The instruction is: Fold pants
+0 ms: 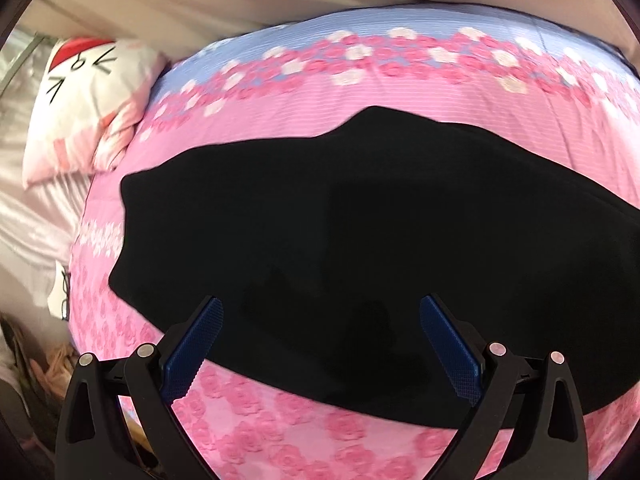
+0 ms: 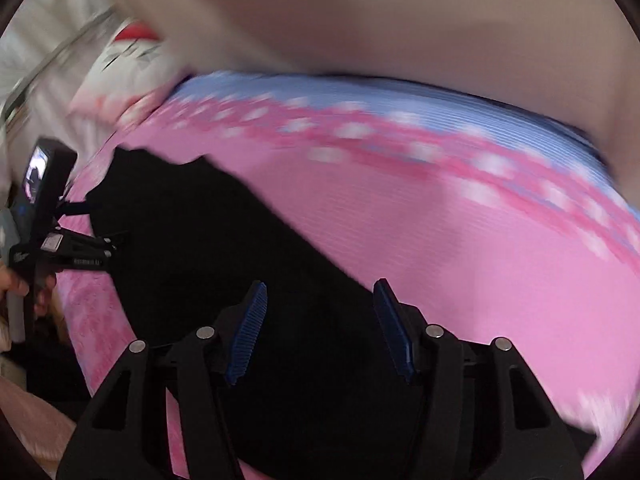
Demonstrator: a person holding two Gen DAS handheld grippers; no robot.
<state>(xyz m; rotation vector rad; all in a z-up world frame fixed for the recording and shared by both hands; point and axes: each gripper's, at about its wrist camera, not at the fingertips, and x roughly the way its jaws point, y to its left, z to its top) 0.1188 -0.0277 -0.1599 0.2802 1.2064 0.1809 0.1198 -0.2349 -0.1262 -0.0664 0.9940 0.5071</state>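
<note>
here | black pants (image 1: 340,240) lay folded flat on the pink floral bed cover (image 1: 280,432), filling mid-frame | left tongs (image 1: 320,316) gaped wide above their 6 o'clock edge, nothing between | right tongs (image 2: 320,296) stood parted over the pants, pads pressing nothing | cat-face pillow (image 1: 84,92) at 10 o'clock

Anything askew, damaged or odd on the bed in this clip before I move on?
Nothing damaged or spilled. The black pants lie in a bundle with an uneven, bumpy far edge on the pink floral bedcover, so the fold looks untidy. Both hand-held grippers are open above them, gripping nothing. The right wrist view is motion-blurred.
</note>
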